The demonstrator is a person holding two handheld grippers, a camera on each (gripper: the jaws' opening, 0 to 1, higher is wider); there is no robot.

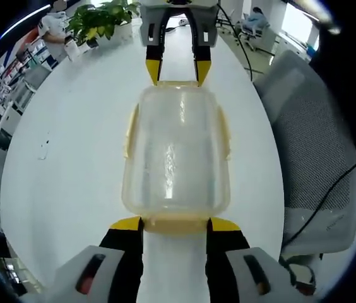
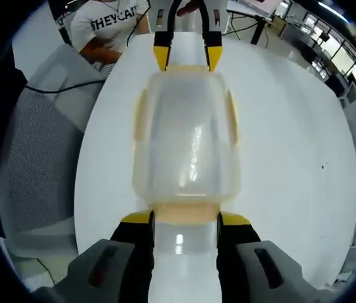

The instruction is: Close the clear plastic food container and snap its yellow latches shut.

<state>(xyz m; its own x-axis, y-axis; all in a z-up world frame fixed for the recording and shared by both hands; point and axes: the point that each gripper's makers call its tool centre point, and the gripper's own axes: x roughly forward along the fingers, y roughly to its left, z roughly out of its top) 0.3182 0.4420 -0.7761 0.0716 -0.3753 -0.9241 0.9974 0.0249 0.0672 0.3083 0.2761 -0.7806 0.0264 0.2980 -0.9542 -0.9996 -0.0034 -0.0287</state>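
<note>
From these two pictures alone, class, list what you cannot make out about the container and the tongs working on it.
- Whether the yellow latches are snapped shut: both views look down through the cloudy lid, which blurs them.
- Whether the left tongs touch the container: its end flap hides the tips.
- Likewise the right tongs, right gripper view.
- The container's contents: glare and haze.

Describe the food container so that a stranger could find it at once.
On the white round table, between the two grippers that face each other, stands the clear plastic container. Pale yellow latches line its sides, and nothing else there is see-through.
</note>
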